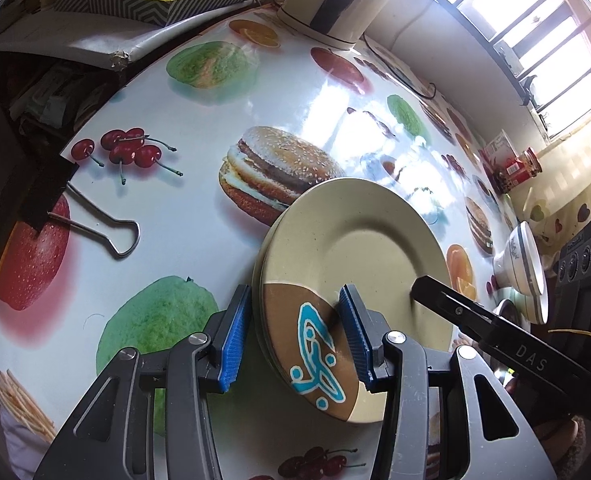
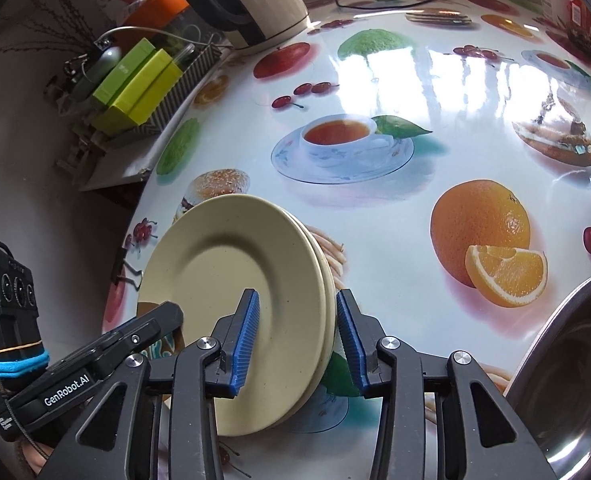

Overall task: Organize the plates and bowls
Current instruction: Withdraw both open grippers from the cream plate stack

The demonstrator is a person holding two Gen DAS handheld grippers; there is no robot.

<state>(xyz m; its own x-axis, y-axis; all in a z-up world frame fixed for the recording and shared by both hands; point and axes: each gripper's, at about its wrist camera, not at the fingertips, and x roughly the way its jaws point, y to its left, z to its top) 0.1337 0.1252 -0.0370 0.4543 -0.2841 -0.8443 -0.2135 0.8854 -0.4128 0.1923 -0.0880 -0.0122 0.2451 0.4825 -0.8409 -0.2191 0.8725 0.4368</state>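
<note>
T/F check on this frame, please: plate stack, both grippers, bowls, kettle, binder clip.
1. The plates form a stack of at least two. True.
2. The right gripper has its fingers either side of the stack's rim. True.
3. The left gripper hangs over bare tablecloth, away from the plates. False: one blue pad lies over the top plate's brown and blue pattern, the other beyond the stack's edge.
4. The white bowl sits on top of the plates. False: it stands apart, nearer the table's edge.
5. The binder clip lies on the tablecloth. True.
6. The kettle lies tipped over. False: it stands upright.
</note>
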